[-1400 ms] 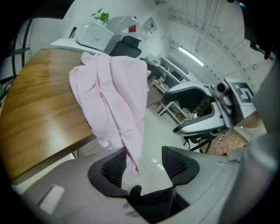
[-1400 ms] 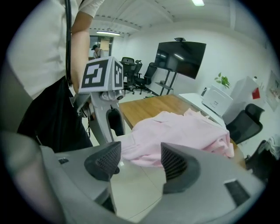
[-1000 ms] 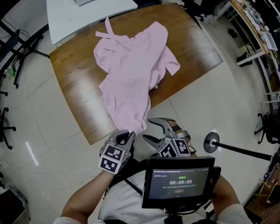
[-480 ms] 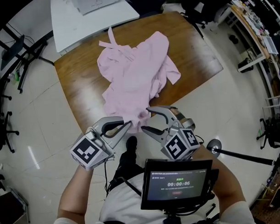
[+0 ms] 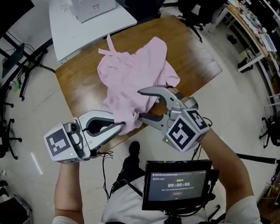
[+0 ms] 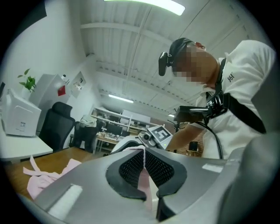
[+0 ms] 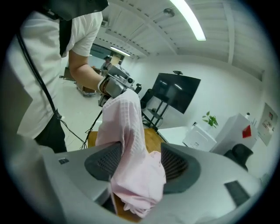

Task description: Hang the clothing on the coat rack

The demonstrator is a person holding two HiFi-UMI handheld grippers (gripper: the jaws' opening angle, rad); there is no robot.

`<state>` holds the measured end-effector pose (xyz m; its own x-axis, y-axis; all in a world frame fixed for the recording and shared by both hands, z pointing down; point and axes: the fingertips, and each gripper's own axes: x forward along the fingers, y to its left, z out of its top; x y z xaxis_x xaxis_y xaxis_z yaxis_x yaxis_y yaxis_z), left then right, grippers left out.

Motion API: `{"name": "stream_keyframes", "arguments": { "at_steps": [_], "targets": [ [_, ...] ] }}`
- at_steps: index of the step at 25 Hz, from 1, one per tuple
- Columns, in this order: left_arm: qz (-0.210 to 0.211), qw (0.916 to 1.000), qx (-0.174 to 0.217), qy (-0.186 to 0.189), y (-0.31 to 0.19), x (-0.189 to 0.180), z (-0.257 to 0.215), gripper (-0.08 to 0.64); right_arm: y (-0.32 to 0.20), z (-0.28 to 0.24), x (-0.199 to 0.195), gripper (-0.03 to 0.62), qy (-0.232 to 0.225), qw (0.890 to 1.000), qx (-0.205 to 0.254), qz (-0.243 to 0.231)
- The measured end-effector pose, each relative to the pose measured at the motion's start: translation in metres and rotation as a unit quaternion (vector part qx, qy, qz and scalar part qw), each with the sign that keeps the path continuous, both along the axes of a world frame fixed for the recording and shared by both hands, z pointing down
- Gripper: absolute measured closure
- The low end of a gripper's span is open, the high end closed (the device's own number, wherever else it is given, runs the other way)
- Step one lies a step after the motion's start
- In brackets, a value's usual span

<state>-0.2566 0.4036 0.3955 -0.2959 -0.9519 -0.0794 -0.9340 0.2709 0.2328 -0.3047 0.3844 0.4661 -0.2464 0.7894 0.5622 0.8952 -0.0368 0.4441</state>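
Note:
A pink garment [image 5: 134,72] lies crumpled on the brown wooden table [image 5: 195,52], with its near hem lifted off the table's front edge. My left gripper [image 5: 123,126] is shut on that hem, and a thin fold of pink cloth [image 6: 143,177] shows between its pads. My right gripper [image 5: 140,104] stands just to the right, jaws apart. A thick bunch of the garment [image 7: 131,131] hangs between its jaws and drapes over one pad. In the right gripper view the left gripper [image 7: 116,85] holds the top of the cloth.
A white table with a white box [image 5: 88,5] stands behind the wooden one. Black chair and stand legs [image 5: 5,121] are at the left on the tiled floor. A dark pole [image 5: 258,158] lies low at the right. Shelving [image 5: 261,27] lines the right wall.
Both grippers have risen and come forward to the table's front edge. The left one carried the hem up and leftward, and the right one moved its open jaws around the cloth.

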Motion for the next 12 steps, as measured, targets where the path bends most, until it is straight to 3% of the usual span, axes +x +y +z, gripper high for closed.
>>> {"name": "stream_keyframes", "arguments": {
  "at_steps": [3, 6, 12],
  "targets": [
    [0.041, 0.999, -0.018, -0.005, 0.001, 0.009, -0.004, 0.549, 0.012, -0.002, 0.013, 0.296, -0.026, 0.996, 0.05, -0.07],
    [0.085, 0.9954, -0.045, -0.002, 0.0, 0.021, -0.003, 0.549, 0.018, 0.004, 0.021, 0.295, -0.07, 0.983, 0.111, -0.13],
    [0.115, 0.9923, -0.045, 0.009, 0.005, 0.029, -0.006, 0.549, 0.016, -0.001, 0.008, 0.295, -0.087, 0.976, 0.139, -0.146]
  ]
}}
